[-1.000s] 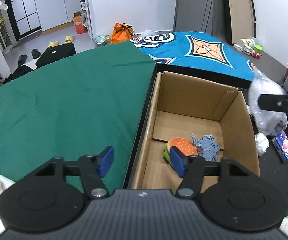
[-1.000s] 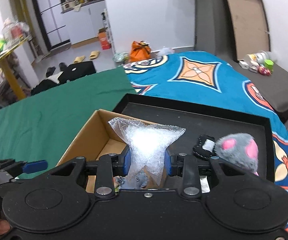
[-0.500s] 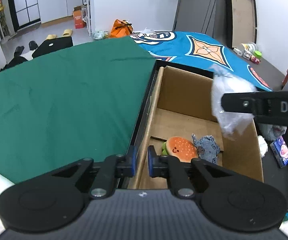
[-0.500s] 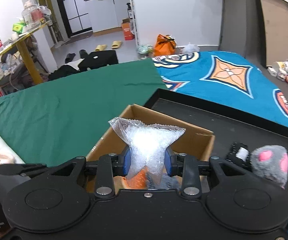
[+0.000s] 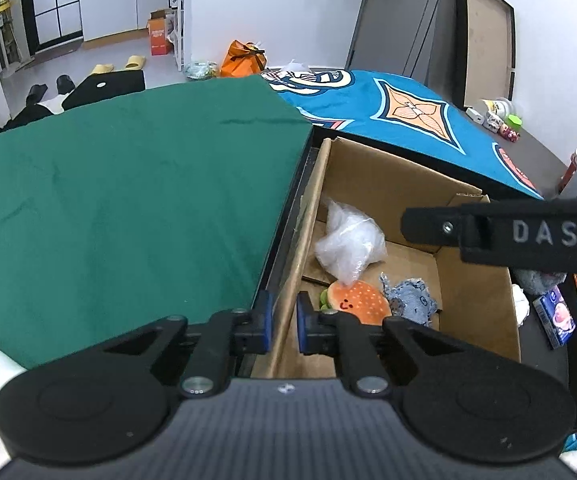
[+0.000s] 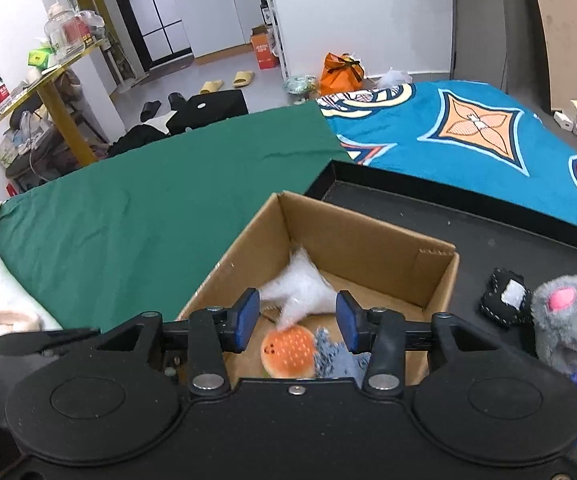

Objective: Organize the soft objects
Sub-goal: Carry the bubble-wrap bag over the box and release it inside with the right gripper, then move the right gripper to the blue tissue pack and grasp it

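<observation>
An open cardboard box [image 5: 400, 168] [image 6: 360, 240] stands on a black tray [image 6: 488, 232]. My left gripper [image 5: 284, 322] is shut on the box's left wall, which runs between its blue pads. My right gripper [image 6: 296, 320] hovers over the box with its jaws opening and nothing pressed between the pads. A clear plastic bag of white filling [image 5: 348, 240] [image 6: 300, 288] lies loose inside the box, against the left wall. Beside it sit a burger plush [image 5: 358, 300] [image 6: 288, 350] and a blue denim plush [image 5: 412, 300] [image 6: 332, 354].
A grey mouse plush [image 6: 568, 320] and a small black pouch [image 6: 506, 298] lie on the tray to the right of the box, with a small blue carton [image 5: 554, 316] nearby. Green cloth [image 5: 128, 200] covers the surface on the left, a blue patterned blanket [image 6: 468, 128] the far side.
My left gripper closed onto the box's left wall. My right gripper carried the plastic bag over the box, then opened, and the bag dropped inside.
</observation>
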Motion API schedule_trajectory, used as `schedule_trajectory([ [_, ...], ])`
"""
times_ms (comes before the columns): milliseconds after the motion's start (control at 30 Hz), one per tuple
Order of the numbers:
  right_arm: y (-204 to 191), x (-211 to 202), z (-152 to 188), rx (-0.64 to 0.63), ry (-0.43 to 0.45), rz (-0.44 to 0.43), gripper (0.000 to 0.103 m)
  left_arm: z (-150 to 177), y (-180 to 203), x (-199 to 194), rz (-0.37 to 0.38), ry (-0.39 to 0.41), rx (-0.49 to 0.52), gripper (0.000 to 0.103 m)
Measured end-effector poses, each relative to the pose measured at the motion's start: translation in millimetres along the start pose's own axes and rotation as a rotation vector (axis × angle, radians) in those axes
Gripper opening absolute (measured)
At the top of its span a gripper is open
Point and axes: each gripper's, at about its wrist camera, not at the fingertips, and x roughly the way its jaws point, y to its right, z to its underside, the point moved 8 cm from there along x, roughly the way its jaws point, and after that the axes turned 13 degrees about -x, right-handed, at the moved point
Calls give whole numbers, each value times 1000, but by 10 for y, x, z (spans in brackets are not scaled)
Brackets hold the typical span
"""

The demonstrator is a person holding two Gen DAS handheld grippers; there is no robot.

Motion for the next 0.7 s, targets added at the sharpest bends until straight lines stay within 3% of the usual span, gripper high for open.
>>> schedule_trajectory([
  [233, 98, -171, 141, 19, -16, 24, 56, -5, 42, -28, -44, 7, 31, 13],
  [367, 224, -314, 223, 16, -13, 70, 74, 2, 102, -68, -65, -2, 60, 20],
  [433, 301, -408, 276, 16, -4, 98, 79, 3, 139, -99, -78, 0, 74, 29],
  [500, 378, -474, 338, 21, -3, 112, 79, -2, 175, -134, -85, 11, 78, 48],
  [600, 503, -546, 448, 32, -3, 132, 79, -2, 236, -176, -99, 24, 94, 67],
  [700, 613, -605, 542, 45, 1, 149, 78, 4, 286, -209, -130, 38, 134, 79],
])
